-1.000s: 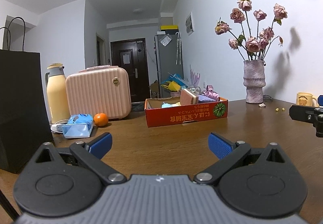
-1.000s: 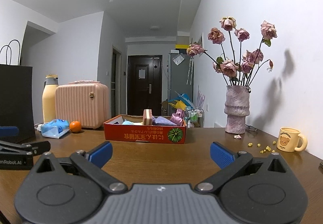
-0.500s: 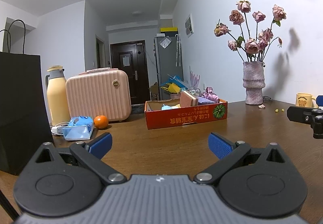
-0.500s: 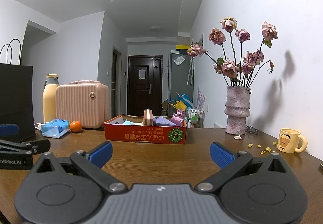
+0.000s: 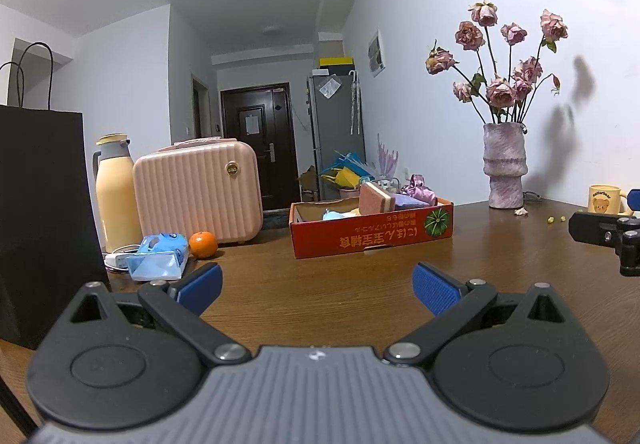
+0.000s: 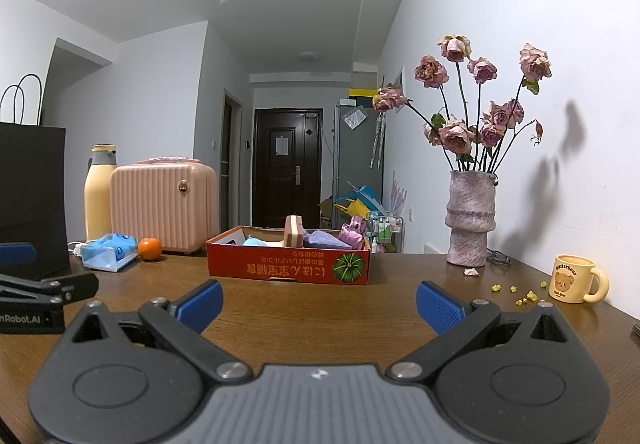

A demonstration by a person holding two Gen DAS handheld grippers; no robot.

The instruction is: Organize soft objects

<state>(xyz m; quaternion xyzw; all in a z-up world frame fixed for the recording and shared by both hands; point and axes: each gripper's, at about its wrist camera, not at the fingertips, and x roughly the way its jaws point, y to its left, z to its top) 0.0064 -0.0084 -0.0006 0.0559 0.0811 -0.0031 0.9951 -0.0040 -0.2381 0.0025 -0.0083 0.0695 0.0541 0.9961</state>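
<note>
A red cardboard box [image 5: 372, 238] [image 6: 288, 264] sits on the brown table ahead of both grippers. In it stand a pink sponge [image 5: 374, 198] [image 6: 293, 231], a purple cloth [image 5: 408, 201] [image 6: 322, 239], a pink-purple bundle [image 5: 418, 186] [image 6: 352, 231] and a light blue soft item [image 5: 332, 214] [image 6: 256, 241]. My left gripper [image 5: 316, 290] is open and empty, well short of the box. My right gripper [image 6: 318, 302] is open and empty, also short of the box.
A blue tissue pack [image 5: 160, 258] [image 6: 108, 250], an orange [image 5: 203, 244] [image 6: 149, 248], a pink case [image 5: 198, 196], a yellow flask [image 5: 114, 192] and a black bag [image 5: 40, 212] stand left. A vase of roses [image 6: 470, 220] and a bear mug [image 6: 574, 278] stand right.
Both grippers have held almost still; the left view has tilted slightly, so the box sits a little lower in it. Nothing was taken hold of.
</note>
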